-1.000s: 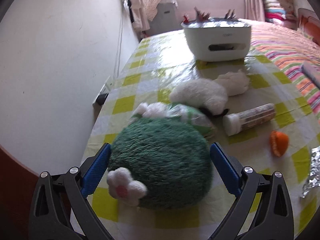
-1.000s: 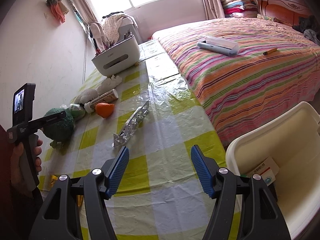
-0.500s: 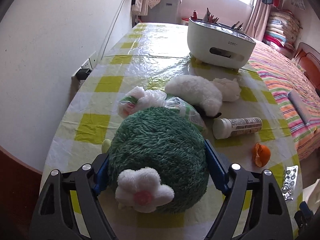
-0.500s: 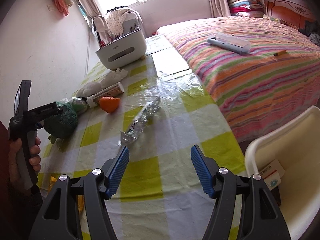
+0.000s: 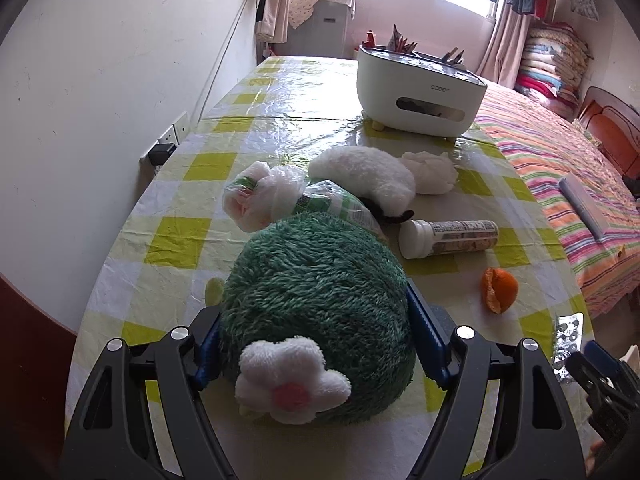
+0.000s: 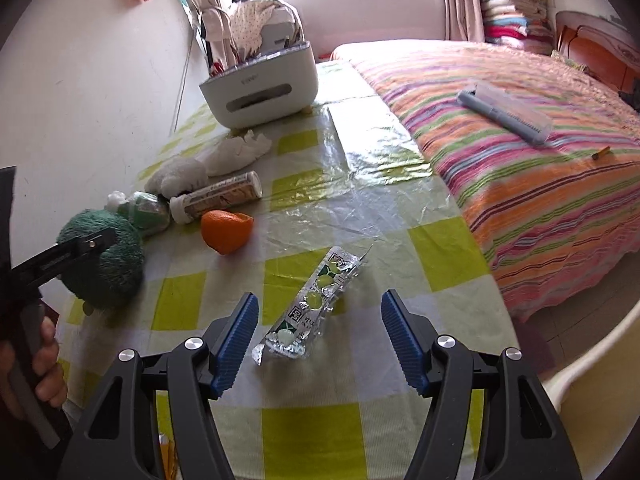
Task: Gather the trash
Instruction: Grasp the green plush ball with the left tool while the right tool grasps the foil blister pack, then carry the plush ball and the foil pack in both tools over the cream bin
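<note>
Yellow-check tablecloth (image 6: 436,256); left fingers (image 5: 424,336) pinching green plush (image 5: 320,292), right fingers (image 6: 240,332) spread around blister pack (image 6: 316,304); lettering illegible.

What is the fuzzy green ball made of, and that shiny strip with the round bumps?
The green ball looks like soft plush fabric: long shaggy fibres, with a white fleecy flower sewn on. It sits squeezed in the left gripper.

The strip looks like a foil pill pack: crinkled, mirror-shiny silver with clear plastic bubbles, probably over tablets. It lies on the table between the right gripper's open jaws.
</note>
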`<state>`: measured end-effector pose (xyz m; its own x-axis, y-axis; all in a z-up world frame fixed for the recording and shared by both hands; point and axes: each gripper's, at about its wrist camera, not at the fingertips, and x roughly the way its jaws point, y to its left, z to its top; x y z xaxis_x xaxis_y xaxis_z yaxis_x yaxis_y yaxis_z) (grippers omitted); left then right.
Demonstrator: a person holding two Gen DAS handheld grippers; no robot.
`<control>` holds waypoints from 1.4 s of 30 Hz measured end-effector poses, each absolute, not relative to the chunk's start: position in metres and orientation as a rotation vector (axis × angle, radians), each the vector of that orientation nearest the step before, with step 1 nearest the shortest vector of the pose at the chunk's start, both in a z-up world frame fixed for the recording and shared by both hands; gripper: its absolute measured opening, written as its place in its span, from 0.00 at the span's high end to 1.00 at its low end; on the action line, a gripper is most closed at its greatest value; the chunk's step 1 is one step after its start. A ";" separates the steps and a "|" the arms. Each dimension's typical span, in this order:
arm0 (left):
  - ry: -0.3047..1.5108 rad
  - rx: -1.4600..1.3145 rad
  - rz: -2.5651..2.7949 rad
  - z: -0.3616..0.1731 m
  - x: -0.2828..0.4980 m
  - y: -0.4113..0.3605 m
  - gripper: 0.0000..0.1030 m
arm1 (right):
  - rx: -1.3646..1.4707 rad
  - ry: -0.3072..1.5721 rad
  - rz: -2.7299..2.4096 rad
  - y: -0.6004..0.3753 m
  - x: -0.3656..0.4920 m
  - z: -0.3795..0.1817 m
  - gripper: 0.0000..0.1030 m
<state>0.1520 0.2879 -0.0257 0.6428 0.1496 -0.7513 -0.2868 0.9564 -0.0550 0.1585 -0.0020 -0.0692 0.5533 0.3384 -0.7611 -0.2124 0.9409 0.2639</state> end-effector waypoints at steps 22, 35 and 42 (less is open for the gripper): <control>0.699 -0.163 0.142 0.012 0.104 0.245 0.28 | 0.151 0.878 0.380 -0.012 0.140 -0.065 0.94; 0.674 -0.120 0.086 0.021 0.098 0.204 0.28 | 0.180 0.839 0.368 -0.044 0.123 -0.052 0.94; 0.674 -0.083 0.054 0.023 0.095 0.180 0.28 | 0.191 0.822 0.364 -0.060 0.114 -0.045 0.94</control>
<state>0.0948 0.1801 0.0227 0.7802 0.0229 -0.6251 -0.0764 0.9953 -0.0589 0.1136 -0.0600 -0.0450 0.6239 0.3878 -0.6785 -0.2412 0.9214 0.3048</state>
